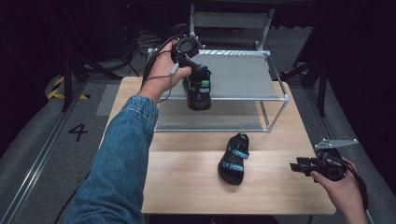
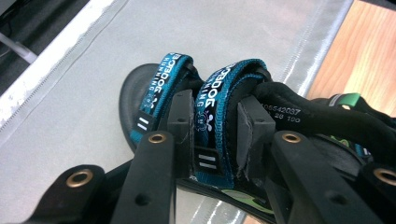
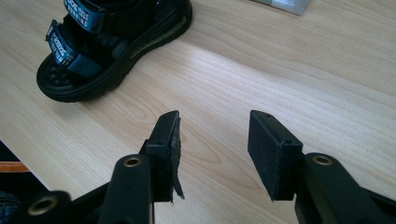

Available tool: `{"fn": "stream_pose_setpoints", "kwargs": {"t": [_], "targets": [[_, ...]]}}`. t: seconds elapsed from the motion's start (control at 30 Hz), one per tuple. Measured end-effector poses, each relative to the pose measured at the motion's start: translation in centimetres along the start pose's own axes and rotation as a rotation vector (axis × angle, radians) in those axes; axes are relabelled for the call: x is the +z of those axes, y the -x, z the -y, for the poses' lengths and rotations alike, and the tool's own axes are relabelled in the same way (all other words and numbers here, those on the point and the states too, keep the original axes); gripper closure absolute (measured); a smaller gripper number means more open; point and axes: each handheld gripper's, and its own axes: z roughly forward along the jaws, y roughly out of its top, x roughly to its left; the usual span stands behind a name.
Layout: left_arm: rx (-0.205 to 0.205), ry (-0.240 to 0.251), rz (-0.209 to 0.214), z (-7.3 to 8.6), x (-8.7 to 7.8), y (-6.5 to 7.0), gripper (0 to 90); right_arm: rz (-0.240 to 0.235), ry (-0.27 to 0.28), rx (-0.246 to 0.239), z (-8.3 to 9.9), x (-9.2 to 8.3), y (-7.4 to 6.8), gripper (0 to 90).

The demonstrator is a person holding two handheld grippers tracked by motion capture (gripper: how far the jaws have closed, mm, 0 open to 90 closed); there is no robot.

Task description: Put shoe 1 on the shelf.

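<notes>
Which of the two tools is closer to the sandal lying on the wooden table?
Right. The right tool hovers beside the sandal; the left tool is up at the shelf.

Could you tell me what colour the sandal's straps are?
Blue with white lettering, on the straps; clearest in the left gripper view.

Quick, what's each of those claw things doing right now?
Left gripper: closed on a sandal's strap, over the shelf.
Right gripper: open, holding nothing.

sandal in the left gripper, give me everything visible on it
Black sandal with a chunky dark sole, two blue woven straps with white lettering, and green accents near the heel. The left hand-held gripper is clamped on its rear blue strap, holding it at the grey top shelf of the metal rack; whether the sole rests there is unclear.
</notes>
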Motion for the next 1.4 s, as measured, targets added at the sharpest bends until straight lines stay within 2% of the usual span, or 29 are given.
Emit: {"fn": "stream_pose_setpoints", "kwargs": {"t": [0.13, 0.2, 0.3, 0.37, 0.47, 0.53, 0.6, 0.77, 0.83, 0.93, 1.0, 1.2, 1.4], "targets": [[-0.003, -0.01, -0.011, -0.2, 0.5, -0.2, 71.2, 0.002, -0.006, 0.005, 0.3, 0.0, 0.0, 55.0], [-0.015, 0.007, -0.007, -0.2, 0.6, -0.2, 70.2, 0.003, -0.005, 0.006, 0.3, -0.1, 0.0, 55.0], [-0.022, 0.014, -0.012, -0.3, 0.6, 0.0, 66.2, 0.004, -0.002, 0.006, 0.3, -0.1, 0.0, 54.9], [-0.018, 0.017, -0.021, -0.3, 0.5, 0.2, 58.5, 0.002, -0.003, 0.004, 0.3, -0.1, -0.1, 54.9], [-0.048, 0.073, -0.028, -0.2, -0.1, 0.4, 50.8, -0.001, -0.004, 0.003, 0.3, -0.1, -0.1, 54.9], [-0.05, 0.105, -0.036, -0.2, -1.0, 0.6, 45.2, 0.001, 0.001, -0.002, 0.2, -0.1, -0.3, 54.9], [-0.049, 0.132, -0.017, -0.1, -1.9, 1.2, 45.0, 0.0, 0.001, -0.004, 0.1, -0.2, -0.4, 54.9], [-0.012, 0.132, 0.007, 0.2, -4.3, 3.5, 47.2, -0.002, 0.001, -0.009, 0.0, -0.1, -0.6, 54.8], [-0.015, 0.141, 0.015, 0.4, -5.2, 4.6, 48.2, -0.002, 0.0, -0.01, 0.0, 0.0, -0.7, 54.7], [-0.044, 0.174, 0.017, 1.4, -6.4, 6.4, 52.0, -0.004, -0.005, -0.014, -0.1, 0.1, -0.8, 54.7], [-0.07, 0.195, 0.037, 2.1, -6.9, 7.2, 54.8, -0.007, -0.008, -0.017, -0.2, 0.2, -0.9, 54.7], [-0.142, 0.199, 0.076, 4.6, -6.4, 8.8, 62.8, -0.008, -0.011, -0.024, -0.3, 0.5, -1.0, 54.7], [-0.17, 0.201, 0.106, 6.1, -4.7, 9.5, 70.8, -0.01, -0.018, -0.022, -0.4, 0.6, -1.1, 54.7]]}}
